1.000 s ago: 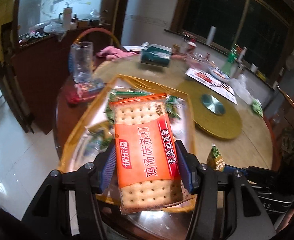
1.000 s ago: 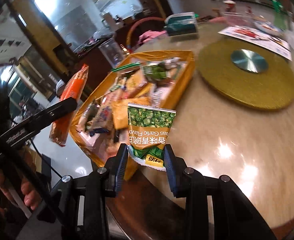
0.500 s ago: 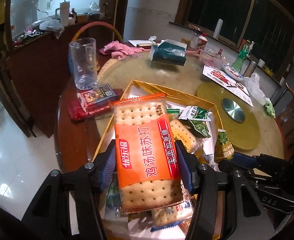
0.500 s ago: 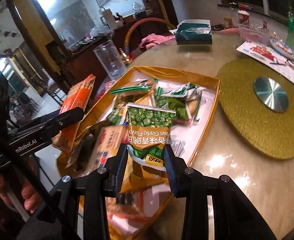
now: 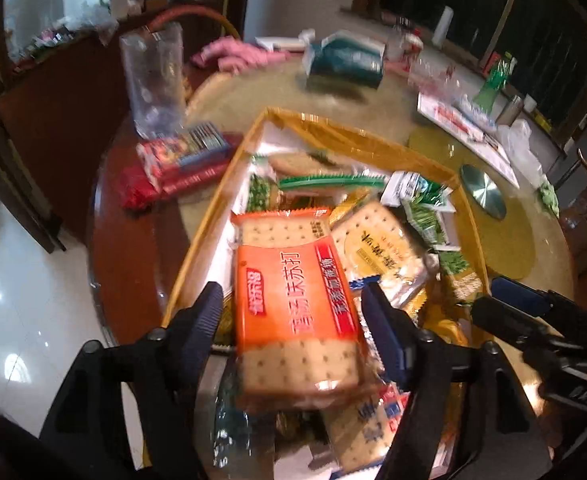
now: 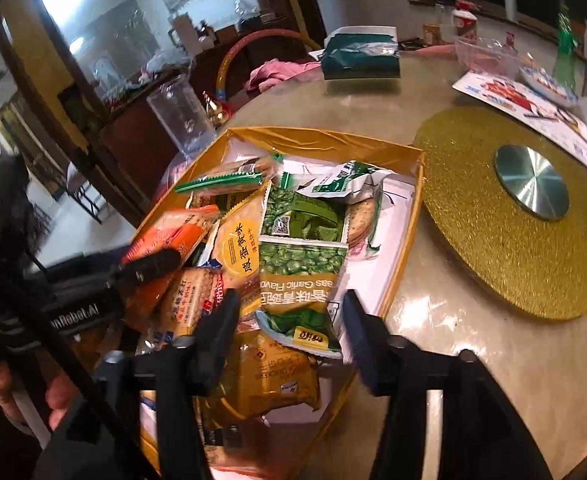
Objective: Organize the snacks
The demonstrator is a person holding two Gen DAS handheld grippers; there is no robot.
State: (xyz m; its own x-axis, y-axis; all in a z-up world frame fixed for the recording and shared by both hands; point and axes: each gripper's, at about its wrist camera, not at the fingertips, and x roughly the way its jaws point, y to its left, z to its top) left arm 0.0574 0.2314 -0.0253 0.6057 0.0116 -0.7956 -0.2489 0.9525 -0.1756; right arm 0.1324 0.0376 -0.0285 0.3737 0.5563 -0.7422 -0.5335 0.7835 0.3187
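Observation:
A gold-rimmed tray [image 5: 209, 232] full of snack packets lies on the round table. My left gripper [image 5: 291, 320] hangs just over its near end, jaws opening. An orange cracker packet [image 5: 293, 300] sits loose between its fingers, with small gaps at both pads. In the right wrist view the same tray [image 6: 325, 140] lies below my right gripper [image 6: 289, 324], whose jaws are also opening. A green pea packet [image 6: 297, 280] lies between its fingers on the heap, free of both pads. The left gripper [image 6: 145, 268] and orange packet [image 6: 165, 240] show at the left there.
A clear glass [image 5: 153, 80] and red packets [image 5: 173, 164] stand left of the tray. A teal tissue pack [image 5: 345, 62] and pink cloth [image 5: 237, 54] lie behind it. A gold turntable [image 6: 513, 216] lies right of it. A hand [image 6: 53, 396] shows at lower left.
Both grippers came forward from the table's edge to over the tray. Their jaws have spread, letting go of the orange cracker packet and the green pea packet.

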